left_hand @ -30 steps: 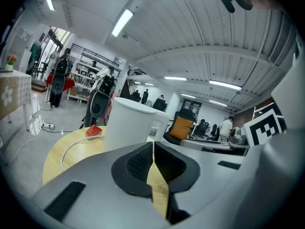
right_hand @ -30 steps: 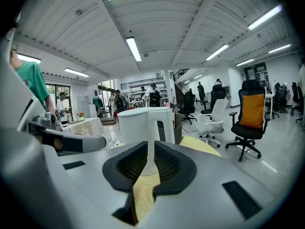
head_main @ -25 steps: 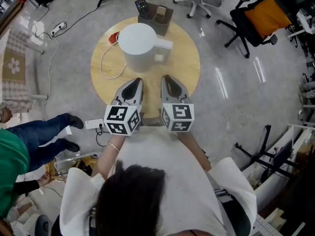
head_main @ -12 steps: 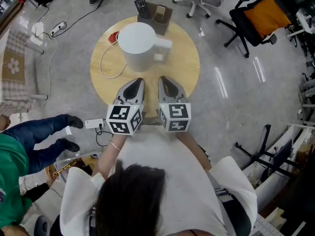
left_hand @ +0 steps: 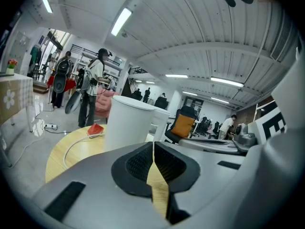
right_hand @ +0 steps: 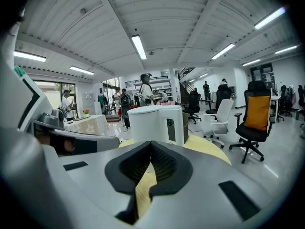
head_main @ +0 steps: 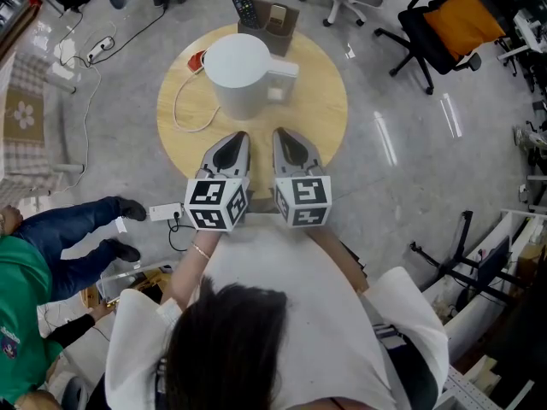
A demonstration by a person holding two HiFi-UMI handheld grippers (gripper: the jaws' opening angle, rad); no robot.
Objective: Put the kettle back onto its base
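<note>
A white kettle (head_main: 242,75) stands upright at the far half of the round wooden table (head_main: 320,114), with its handle (head_main: 284,71) turned to the right. Its base is hidden, and a white cable (head_main: 181,114) loops from under it to a red plug (head_main: 198,61). My left gripper (head_main: 233,140) and right gripper (head_main: 283,135) hover side by side over the table's near edge, both shut and empty, a short way from the kettle. The kettle (left_hand: 127,123) stands ahead of the shut left gripper (left_hand: 153,144), and the kettle (right_hand: 155,123) stands ahead of the shut right gripper (right_hand: 150,144).
A brown tray (head_main: 275,24) with a remote control (head_main: 245,9) sits at the table's far edge. Office chairs (head_main: 444,28) stand to the upper right. A seated person's legs (head_main: 81,229) and a power strip (head_main: 162,213) are on the floor at the left.
The right gripper has edged slightly left, closer to the left one. The kettle and the left gripper have stayed put. People in the background have shifted.
</note>
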